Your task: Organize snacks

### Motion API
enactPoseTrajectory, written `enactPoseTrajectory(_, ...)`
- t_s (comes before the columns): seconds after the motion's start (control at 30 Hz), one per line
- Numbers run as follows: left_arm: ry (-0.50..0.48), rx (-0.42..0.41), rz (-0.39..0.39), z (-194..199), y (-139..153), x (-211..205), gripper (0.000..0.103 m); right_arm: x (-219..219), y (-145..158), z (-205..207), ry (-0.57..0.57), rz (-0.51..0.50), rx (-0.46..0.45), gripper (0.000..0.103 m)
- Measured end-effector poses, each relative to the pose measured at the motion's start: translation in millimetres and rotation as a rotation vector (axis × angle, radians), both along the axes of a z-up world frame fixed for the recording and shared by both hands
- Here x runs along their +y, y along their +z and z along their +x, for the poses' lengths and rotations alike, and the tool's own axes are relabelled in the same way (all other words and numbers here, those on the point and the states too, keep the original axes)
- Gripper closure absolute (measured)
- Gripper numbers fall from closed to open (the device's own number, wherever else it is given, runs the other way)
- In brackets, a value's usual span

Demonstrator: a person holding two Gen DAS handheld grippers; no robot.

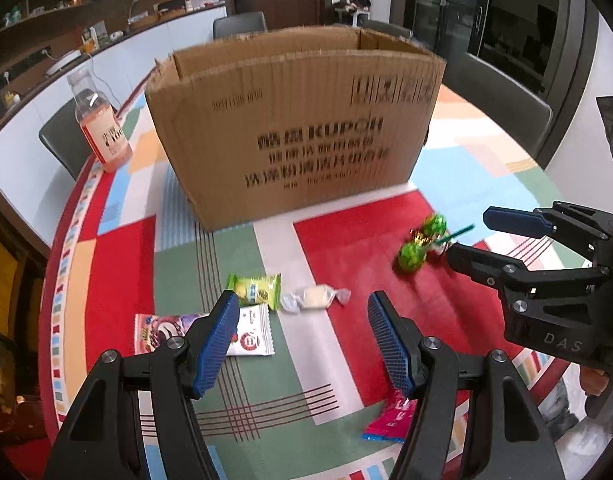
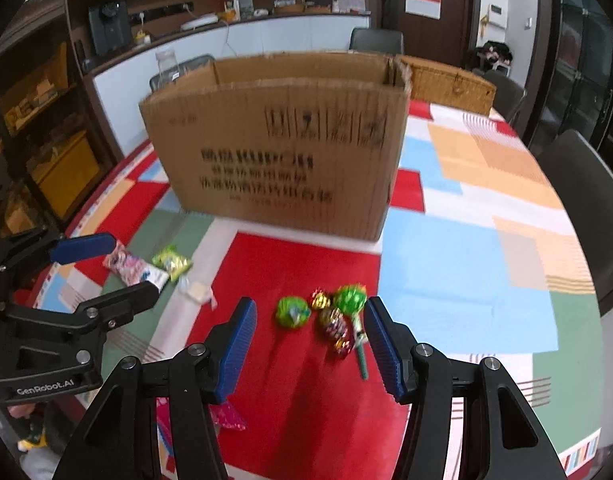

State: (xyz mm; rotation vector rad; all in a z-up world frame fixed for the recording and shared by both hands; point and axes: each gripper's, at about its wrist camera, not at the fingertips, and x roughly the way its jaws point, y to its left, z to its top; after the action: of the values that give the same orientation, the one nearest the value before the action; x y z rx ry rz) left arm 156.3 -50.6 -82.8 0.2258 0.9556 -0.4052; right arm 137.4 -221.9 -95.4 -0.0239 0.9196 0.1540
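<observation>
Left wrist view: the left gripper (image 1: 302, 344) has wide jaws over crinkly snack packets (image 1: 255, 289). The right gripper (image 2: 310, 344) is wide too, near shiny round candies (image 2: 292, 311). A brown cardboard box (image 1: 298, 128) stands behind.

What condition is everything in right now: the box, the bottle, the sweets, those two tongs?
Cardboard box: upright, top open.
Bottle: standing, partly filled with orange drink.
Left tongs: open, holding nothing.
Right tongs: open, holding nothing.
Green lollipop: lying on the red patch, wrapped.
White candy: lying on the cloth, wrapped.
Green packet: lying flat, sealed.
</observation>
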Motion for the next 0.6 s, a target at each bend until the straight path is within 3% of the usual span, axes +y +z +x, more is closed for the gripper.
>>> enactPoseTrajectory(0.43,-0.031,0.080,0.042,19,-38,-7,0.038,10,-26,15,0.027,0.000,0.085,0.047)
enactPoseTrajectory(0.6,-0.048,0.087,0.042,24,-44,-11,0.040,11,-31,21,0.036,0.008,0.105,0.052)
